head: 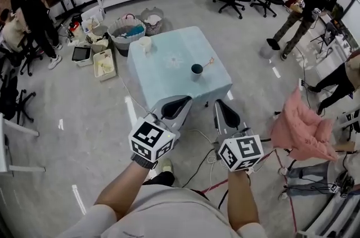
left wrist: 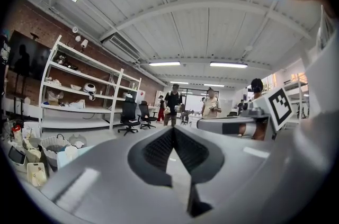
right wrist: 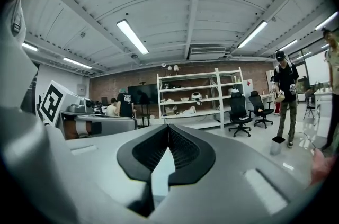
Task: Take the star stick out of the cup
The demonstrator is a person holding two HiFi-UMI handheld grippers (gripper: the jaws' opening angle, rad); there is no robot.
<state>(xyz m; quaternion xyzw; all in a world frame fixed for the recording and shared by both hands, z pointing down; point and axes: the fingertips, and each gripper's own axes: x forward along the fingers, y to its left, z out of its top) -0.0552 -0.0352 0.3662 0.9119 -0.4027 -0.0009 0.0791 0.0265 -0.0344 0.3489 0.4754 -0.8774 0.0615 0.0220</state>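
A grey polished floor [head: 84,119] is spreading wide on every side of a small square table [head: 169,85], which is wearing a smooth pale-blue cloth with straight hanging edges. Right of its middle a dark round cup [head: 196,70] is standing upright, and the thin star stick [head: 210,62] is slanting out of it to the far right. Short of the near edge, the left gripper [head: 179,103] and right gripper [head: 221,105] are hovering side by side, each with ribbed black pads pressing together at the tips, grasping nothing
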